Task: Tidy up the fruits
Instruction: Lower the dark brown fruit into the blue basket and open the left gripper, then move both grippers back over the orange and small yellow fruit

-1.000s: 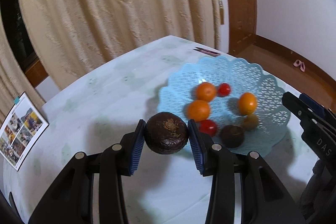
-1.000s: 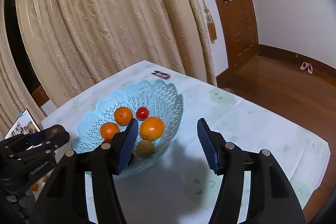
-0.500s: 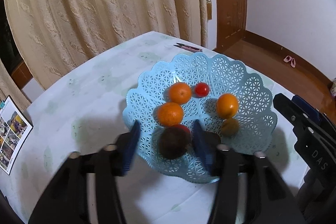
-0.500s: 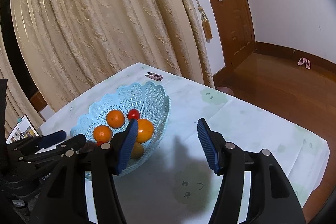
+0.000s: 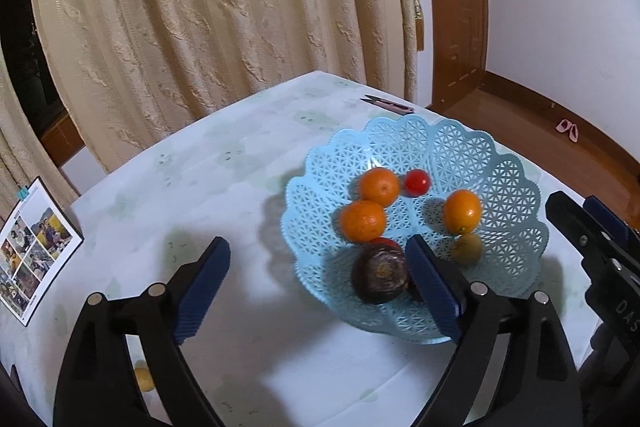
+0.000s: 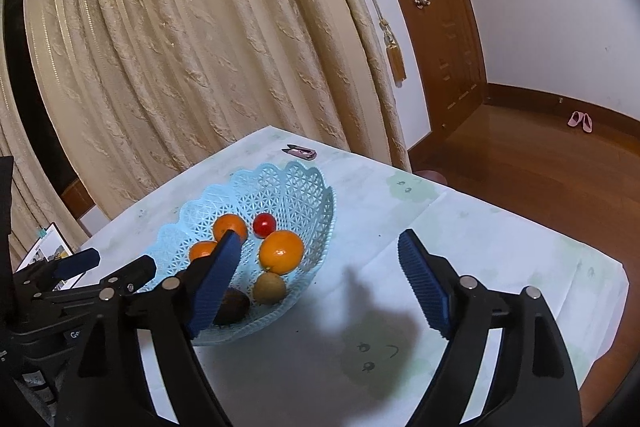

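Fruits lie in a pale blue scalloped plastic lattice basket (image 5: 500,163) on the bench (image 5: 224,187). Nearest, the left gripper (image 5: 320,287) hangs with its ribbed blue jaws opening, one over the basket's near rim, gripping nothing. A dark wrinkled round fruit (image 5: 380,273) rests free in the basket beside that jaw. The right gripper (image 6: 316,279) is also opening, empty. Farther in sit three glossy oranges (image 5: 380,186), a small brownish fruit (image 5: 466,247) and a smooth red tomato (image 5: 417,181).
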Available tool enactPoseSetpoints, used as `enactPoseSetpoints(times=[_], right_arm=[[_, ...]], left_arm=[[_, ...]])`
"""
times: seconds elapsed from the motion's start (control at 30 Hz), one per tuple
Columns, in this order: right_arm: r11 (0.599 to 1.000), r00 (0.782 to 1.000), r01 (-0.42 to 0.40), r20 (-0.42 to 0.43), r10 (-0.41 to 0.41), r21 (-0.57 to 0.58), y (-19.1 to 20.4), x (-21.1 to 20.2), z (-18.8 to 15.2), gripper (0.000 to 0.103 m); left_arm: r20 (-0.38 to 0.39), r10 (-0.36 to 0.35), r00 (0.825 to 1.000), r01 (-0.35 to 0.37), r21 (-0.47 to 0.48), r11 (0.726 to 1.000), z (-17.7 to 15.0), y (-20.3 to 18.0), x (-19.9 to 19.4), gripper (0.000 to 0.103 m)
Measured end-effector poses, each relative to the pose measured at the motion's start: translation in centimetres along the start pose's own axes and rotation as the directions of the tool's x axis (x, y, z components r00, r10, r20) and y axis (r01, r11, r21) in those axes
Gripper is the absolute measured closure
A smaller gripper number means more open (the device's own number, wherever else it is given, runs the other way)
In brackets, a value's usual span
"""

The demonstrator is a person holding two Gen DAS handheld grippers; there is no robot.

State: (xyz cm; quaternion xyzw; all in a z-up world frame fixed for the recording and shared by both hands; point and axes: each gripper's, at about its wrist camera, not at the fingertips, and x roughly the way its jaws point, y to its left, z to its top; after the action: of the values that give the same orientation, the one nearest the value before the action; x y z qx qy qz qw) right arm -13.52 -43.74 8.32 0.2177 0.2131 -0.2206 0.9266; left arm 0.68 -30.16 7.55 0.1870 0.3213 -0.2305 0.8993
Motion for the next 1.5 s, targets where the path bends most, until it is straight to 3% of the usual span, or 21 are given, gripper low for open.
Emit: enactPoseSetpoints(times=[0.5,0.9,1.27,1.5], right_arm=[[0.998,0.999,-0.053,-0.016,0.052,-0.029,3.2,-0.4,-1.0,0.015],[0.978,0.986,-0.156,-0.077,0.147,-0.137,9.3,-0.2,-2.8,0.015],[0.936,0.950,-0.282,-0.199,0.242,-0.209,14.3,0.7,-5.4,0.009],[0.920,0.933,-0.323,-0.236,0.271,-0.219,16.1,0.8,-6.2,0.009]], left_arm=[[-0.001,0.044,0.999,-0.044,-0.059,0.997,-1.7,4.0,-1.3,0.013],[-0.028,0.109,0.994,-0.112,-0.148,0.983,-4.4,9.6,-2.5,0.013],[-0.092,0.156,0.984,-0.173,-0.220,0.960,-8.1,15.6,-3.9,0.013],[-0.149,0.132,0.980,-0.176,-0.346,0.922,-11.1,20.9,-4.8,0.013]])
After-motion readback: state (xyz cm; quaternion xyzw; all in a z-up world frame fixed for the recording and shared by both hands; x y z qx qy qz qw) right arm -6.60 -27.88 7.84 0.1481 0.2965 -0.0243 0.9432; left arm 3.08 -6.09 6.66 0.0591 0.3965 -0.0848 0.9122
